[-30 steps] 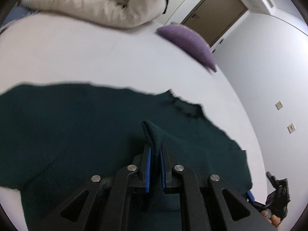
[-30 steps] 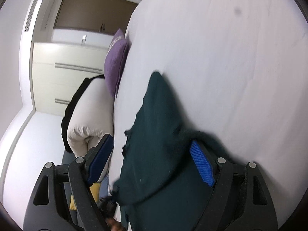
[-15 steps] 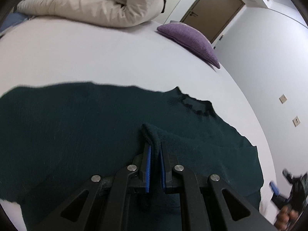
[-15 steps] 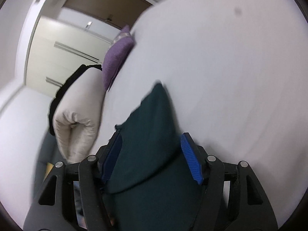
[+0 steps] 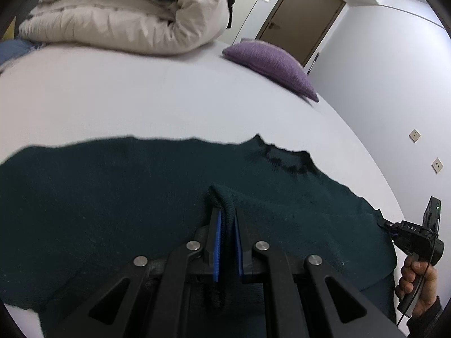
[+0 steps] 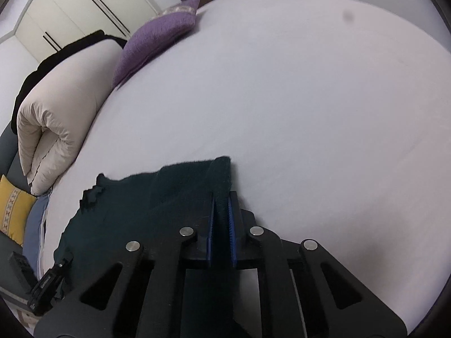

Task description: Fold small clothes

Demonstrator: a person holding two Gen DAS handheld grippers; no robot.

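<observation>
A dark green knitted sweater (image 5: 112,197) lies spread on the white bed (image 5: 141,101), its neck opening toward the far right. My left gripper (image 5: 226,219) is shut on a raised fold of the sweater near its lower middle. In the right wrist view my right gripper (image 6: 221,205) is shut on the edge of the sweater (image 6: 135,205) at its right side. The right gripper with the hand holding it also shows at the right edge of the left wrist view (image 5: 417,236).
A rolled beige duvet (image 5: 135,14) lies at the far side of the bed. A purple cushion (image 5: 270,64) lies beside it. A yellow cushion (image 6: 11,211) sits off the bed's left side. A brown door (image 5: 301,17) and white wardrobes (image 6: 84,8) stand behind.
My right gripper was open around the sweater's edge and has shut on it. The sweater has spread out flatter on the bed. The left gripper keeps its grip.
</observation>
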